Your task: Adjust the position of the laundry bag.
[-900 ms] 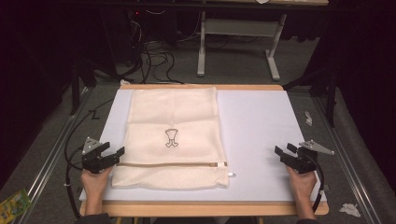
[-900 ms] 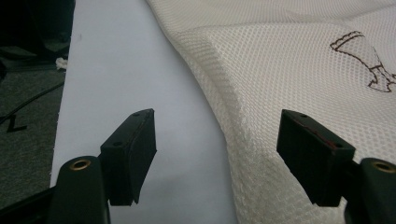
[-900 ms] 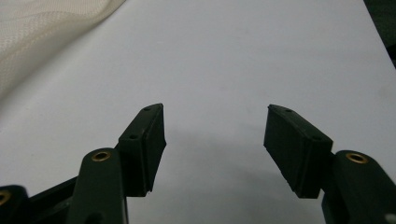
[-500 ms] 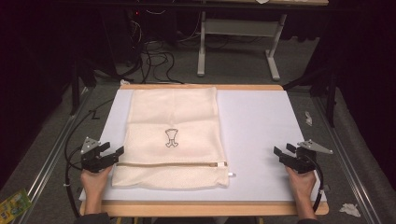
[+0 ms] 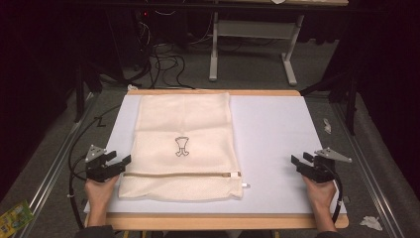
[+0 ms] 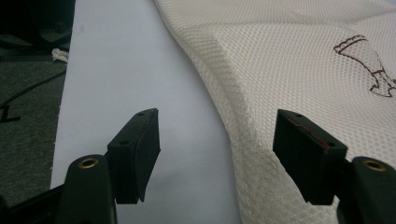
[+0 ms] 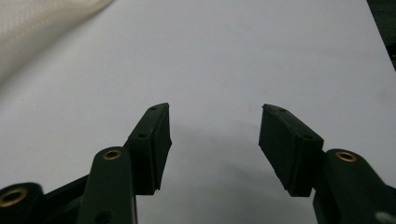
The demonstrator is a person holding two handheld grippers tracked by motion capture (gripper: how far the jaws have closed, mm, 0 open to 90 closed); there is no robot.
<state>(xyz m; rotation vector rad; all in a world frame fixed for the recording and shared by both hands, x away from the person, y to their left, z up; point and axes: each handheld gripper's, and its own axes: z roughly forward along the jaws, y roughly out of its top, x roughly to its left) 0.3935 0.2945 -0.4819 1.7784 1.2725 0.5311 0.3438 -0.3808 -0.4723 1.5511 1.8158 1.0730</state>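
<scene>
A cream mesh laundry bag [image 5: 183,144] lies flat on the white table top [image 5: 277,134], left of centre, with a small dark emblem [image 5: 182,147] and a zipper [image 5: 181,174] running near its front edge. My left gripper [image 5: 124,161] sits at the bag's left edge near the zipper, open. In the left gripper view the jaws of the left gripper [image 6: 217,135] straddle the mesh bag's [image 6: 299,70] edge without closing on it. My right gripper [image 5: 296,162] rests open on bare table at the right. The right gripper [image 7: 214,126] holds nothing, and the bag's corner [image 7: 42,28] lies far off.
The white surface sits on a wooden table [image 5: 223,221]. Cables [image 5: 163,64] and a metal stand [image 5: 252,44] lie on the dark floor behind. A green packet [image 5: 15,216] and bits of white paper [image 5: 370,222] lie on the floor beside the table.
</scene>
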